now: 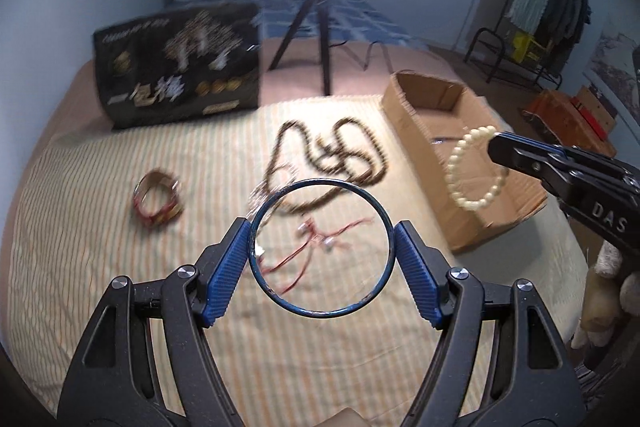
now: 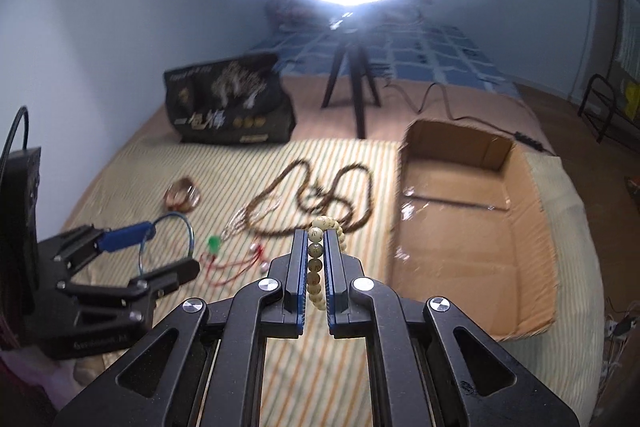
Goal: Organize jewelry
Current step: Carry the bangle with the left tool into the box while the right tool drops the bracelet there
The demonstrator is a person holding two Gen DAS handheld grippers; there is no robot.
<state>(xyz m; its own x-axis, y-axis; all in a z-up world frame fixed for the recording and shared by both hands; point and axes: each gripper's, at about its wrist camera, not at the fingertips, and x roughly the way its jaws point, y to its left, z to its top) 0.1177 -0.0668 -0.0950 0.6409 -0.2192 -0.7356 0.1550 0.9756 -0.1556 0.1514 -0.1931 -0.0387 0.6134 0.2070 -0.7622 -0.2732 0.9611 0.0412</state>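
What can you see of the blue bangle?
The blue bangle is a thin, rigid, plain hoop, dark blue and glossy like glass or metal, with a few pale scuffs on its rim. It is whole and round. The left gripper is shut on it, a ribbed blue pad pressing each side, so the hoop faces the left wrist camera. It hangs clear above the striped sheet, with the red cords showing through its opening. Nothing else touches it.
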